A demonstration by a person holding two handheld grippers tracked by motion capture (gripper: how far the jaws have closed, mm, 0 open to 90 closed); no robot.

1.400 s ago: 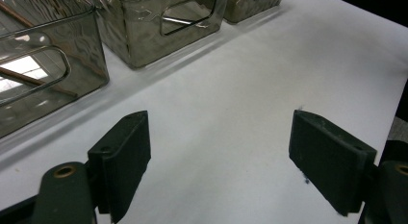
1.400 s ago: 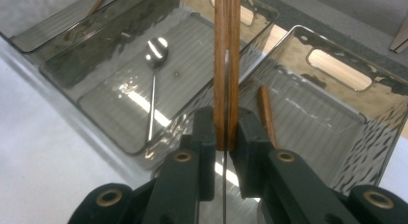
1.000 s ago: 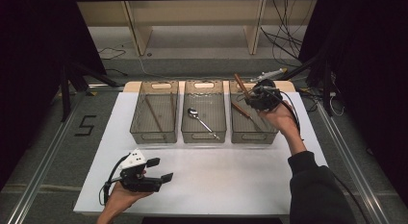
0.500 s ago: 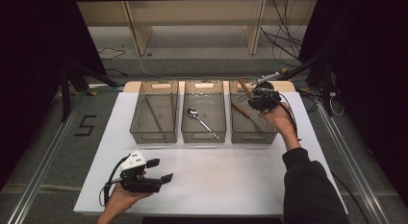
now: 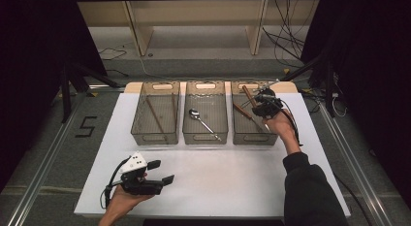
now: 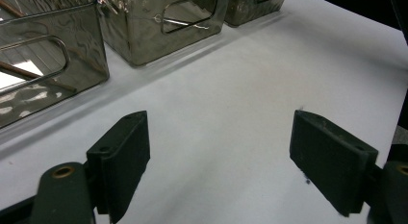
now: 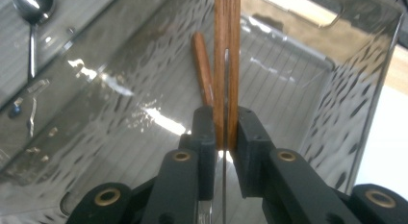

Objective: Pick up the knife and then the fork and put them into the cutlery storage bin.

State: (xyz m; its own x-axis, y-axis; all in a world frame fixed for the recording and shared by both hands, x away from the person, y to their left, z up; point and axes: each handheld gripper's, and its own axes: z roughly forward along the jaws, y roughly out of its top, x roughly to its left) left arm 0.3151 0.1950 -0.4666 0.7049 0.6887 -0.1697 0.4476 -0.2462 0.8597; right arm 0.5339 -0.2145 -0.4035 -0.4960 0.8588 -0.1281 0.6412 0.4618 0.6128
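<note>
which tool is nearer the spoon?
Right. The right tool is over the right bin, next to the middle bin holding the spoon, and is shut on a wooden-handled utensil. The left tool is open at the table's near edge.

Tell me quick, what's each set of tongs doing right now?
Left tongs: open, holding nothing, over the white table.
Right tongs: shut on a wooden-handled utensil over the right bin.

Wooden-handled utensil: brown handle with a metal strip showing along its edge, standing clamped between black jaws, hanging over the right-hand clear bin; another wooden-handled piece is lying inside that bin
</note>
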